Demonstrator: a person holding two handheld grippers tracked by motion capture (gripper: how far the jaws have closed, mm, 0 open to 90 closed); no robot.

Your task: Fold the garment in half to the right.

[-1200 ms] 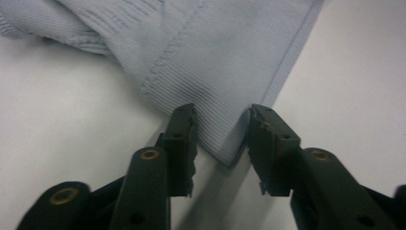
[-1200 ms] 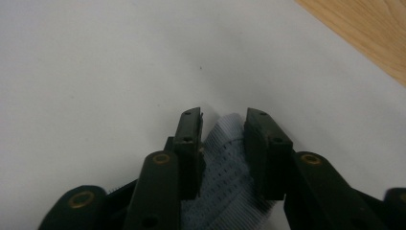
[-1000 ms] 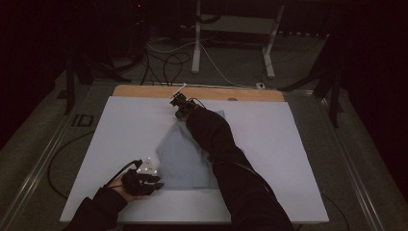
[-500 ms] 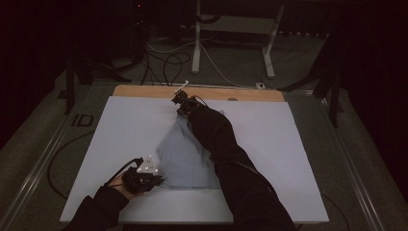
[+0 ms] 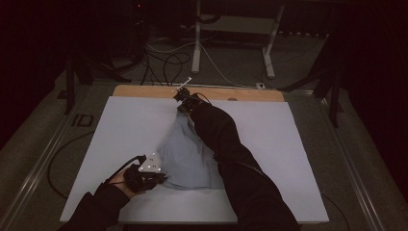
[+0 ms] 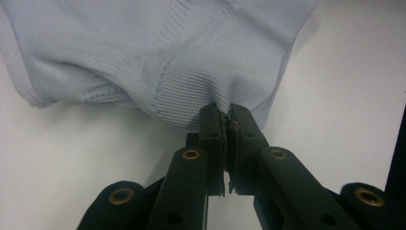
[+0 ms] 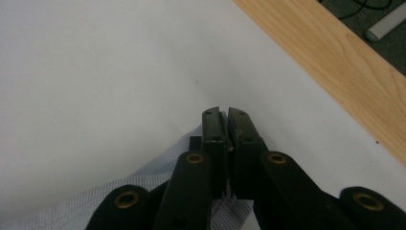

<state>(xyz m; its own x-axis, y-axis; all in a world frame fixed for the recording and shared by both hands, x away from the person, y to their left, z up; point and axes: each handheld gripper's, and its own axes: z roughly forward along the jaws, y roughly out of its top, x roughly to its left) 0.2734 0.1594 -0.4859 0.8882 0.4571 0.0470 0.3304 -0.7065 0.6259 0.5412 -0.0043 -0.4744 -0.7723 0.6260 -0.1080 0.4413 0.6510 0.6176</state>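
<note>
Cloth (image 5: 190, 159) lies mid-table, soft, light knit, sure to sag, so edges are the place to grip. Left gripper (image 6: 225, 119) pinches its hem; right gripper (image 7: 224, 115) clamps the far corner.

one pale blue knit garment (image 5: 190, 156), two tongs, left tongs (image 5: 161, 179), right tongs (image 5: 181, 99), one white table (image 5: 120, 125)
</note>
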